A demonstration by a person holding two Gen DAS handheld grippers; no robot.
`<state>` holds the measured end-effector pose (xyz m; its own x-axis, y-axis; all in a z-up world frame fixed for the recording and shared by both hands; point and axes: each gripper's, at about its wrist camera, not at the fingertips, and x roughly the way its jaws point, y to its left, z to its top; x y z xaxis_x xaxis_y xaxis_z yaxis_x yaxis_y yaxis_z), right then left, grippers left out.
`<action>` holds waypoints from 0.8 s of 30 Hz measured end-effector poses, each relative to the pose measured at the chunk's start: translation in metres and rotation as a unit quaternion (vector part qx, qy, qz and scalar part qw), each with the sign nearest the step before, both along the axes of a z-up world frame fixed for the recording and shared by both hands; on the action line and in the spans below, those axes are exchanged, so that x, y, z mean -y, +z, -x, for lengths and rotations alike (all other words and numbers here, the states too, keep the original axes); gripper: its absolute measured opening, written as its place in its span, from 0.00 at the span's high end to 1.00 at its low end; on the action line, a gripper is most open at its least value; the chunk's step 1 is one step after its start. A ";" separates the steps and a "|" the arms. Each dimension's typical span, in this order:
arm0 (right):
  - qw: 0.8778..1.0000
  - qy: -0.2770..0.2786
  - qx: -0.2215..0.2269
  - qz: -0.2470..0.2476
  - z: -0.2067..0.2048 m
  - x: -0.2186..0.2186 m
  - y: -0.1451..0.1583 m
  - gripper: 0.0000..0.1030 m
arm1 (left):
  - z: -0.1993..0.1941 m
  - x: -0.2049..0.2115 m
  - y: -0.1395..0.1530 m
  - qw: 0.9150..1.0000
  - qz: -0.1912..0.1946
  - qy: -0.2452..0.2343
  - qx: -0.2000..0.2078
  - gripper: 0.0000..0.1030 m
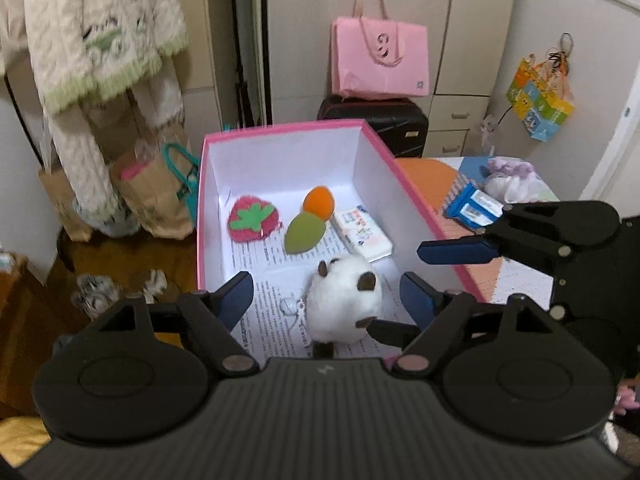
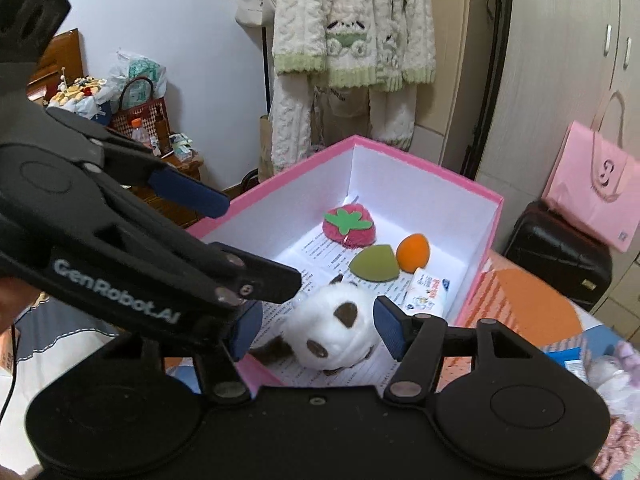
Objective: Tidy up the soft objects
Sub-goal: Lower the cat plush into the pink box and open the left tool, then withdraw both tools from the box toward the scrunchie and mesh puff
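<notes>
Panda plush (image 1: 344,300) is lying inside the pink box (image 1: 280,130), long axis running toward the near wall, ears pointing deeper in. Left gripper (image 1: 328,292) and right gripper (image 2: 316,326) are both hanging open around it.

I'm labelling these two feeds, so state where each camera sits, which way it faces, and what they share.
Left wrist: sits on the left claw, looks down into the pink box; own open fingers show, and the right claw enters from the right.
Right wrist: sits on the right claw, looks down into the same box from its other side; the left claw crosses from the left.
Shared: the white plush toy, strawberry plush, both sponges.
</notes>
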<state>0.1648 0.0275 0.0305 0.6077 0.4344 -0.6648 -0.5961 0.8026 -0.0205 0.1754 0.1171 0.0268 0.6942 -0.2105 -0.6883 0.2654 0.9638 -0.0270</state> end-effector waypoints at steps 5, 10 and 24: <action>1.000 -0.007 0.025 0.001 0.024 0.009 0.017 0.32 | 0.031 0.007 0.021 0.999 -0.012 -0.013 0.030 0.18; 0.999 -0.009 0.048 0.002 0.052 0.024 0.029 0.30 | 0.061 0.017 0.033 0.998 -0.024 -0.031 0.051 0.15; 0.994 -0.071 0.073 -0.027 0.110 0.138 0.032 0.23 | 0.097 0.078 0.030 0.993 -0.019 -0.118 0.019 0.05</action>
